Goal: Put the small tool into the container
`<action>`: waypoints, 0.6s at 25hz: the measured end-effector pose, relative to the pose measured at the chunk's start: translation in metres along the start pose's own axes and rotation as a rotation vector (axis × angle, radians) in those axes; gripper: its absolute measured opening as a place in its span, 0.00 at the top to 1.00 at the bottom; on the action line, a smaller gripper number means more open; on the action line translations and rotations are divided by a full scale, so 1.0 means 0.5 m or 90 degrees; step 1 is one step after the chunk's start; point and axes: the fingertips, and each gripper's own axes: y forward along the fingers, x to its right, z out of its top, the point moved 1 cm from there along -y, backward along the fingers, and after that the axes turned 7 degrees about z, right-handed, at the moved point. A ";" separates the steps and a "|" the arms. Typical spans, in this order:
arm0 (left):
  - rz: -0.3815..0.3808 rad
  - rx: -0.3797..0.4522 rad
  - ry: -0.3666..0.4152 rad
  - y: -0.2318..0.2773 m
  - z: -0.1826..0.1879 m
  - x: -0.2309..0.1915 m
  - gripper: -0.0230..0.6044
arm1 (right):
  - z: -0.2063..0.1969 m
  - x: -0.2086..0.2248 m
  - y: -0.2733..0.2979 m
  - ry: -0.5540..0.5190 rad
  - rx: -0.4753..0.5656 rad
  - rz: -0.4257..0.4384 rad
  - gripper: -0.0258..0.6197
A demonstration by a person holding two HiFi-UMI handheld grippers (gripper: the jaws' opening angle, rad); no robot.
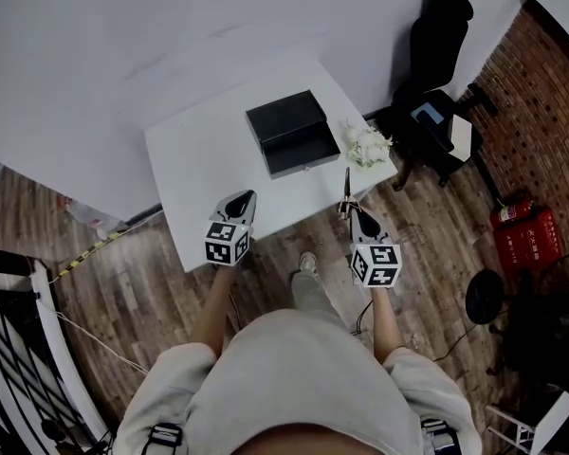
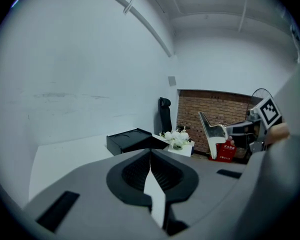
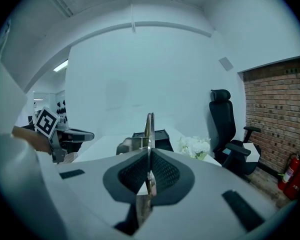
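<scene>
Your right claw (image 1: 349, 212) clamps small tool (image 1: 347, 184); left claw (image 1: 243, 201) pinched closed, empty. Tool not yet in container (image 1: 292, 133): carry and drop remain.

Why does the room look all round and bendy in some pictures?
Left gripper view: the wide lens curves the plain white wall and leaves black corners. Right gripper view: same, the red brick wall tilts. Head view: straighter lines, soft dim light.

Recorded: small tool (image 3: 149, 129) was bare metal with a slight sheen; container (image 1: 292, 133), upper centre, black, matt, smooth; table (image 1: 194, 159) white, smooth, matt; floor (image 1: 123, 292), lower left, grained wood planks; wall (image 1: 541, 83), upper right, rough brick.
</scene>
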 end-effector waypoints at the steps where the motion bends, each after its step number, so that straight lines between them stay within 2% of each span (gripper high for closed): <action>1: 0.004 -0.001 -0.001 0.013 0.006 -0.005 0.95 | 0.008 0.009 0.014 -0.001 0.000 0.004 0.96; 15: 0.068 -0.035 -0.024 0.157 0.053 -0.075 0.95 | 0.080 0.121 0.203 0.005 -0.013 0.072 0.96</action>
